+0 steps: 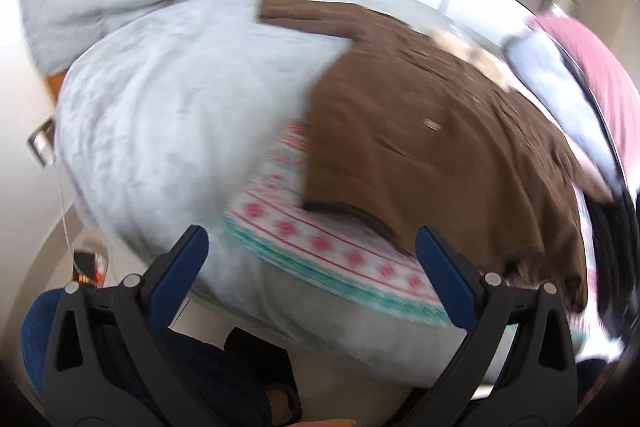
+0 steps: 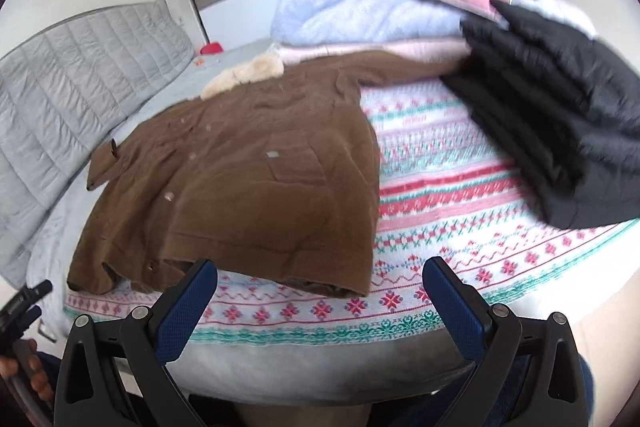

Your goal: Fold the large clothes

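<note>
Your left gripper (image 1: 312, 247) and right gripper (image 2: 320, 281) both gape wide with nothing between their fingers. The brown coat (image 2: 244, 171) lies spread flat on the patterned blanket (image 2: 460, 187), just beyond them.

A brown corduroy coat (image 2: 248, 179) with a cream fur collar (image 2: 248, 73) lies spread flat, front up, just beyond the open jaws, hem nearest, sleeve out left

left view motion-blurred | brown coat (image 2: 240, 179) hides blanket beneath | coat buttons indistinct
</note>
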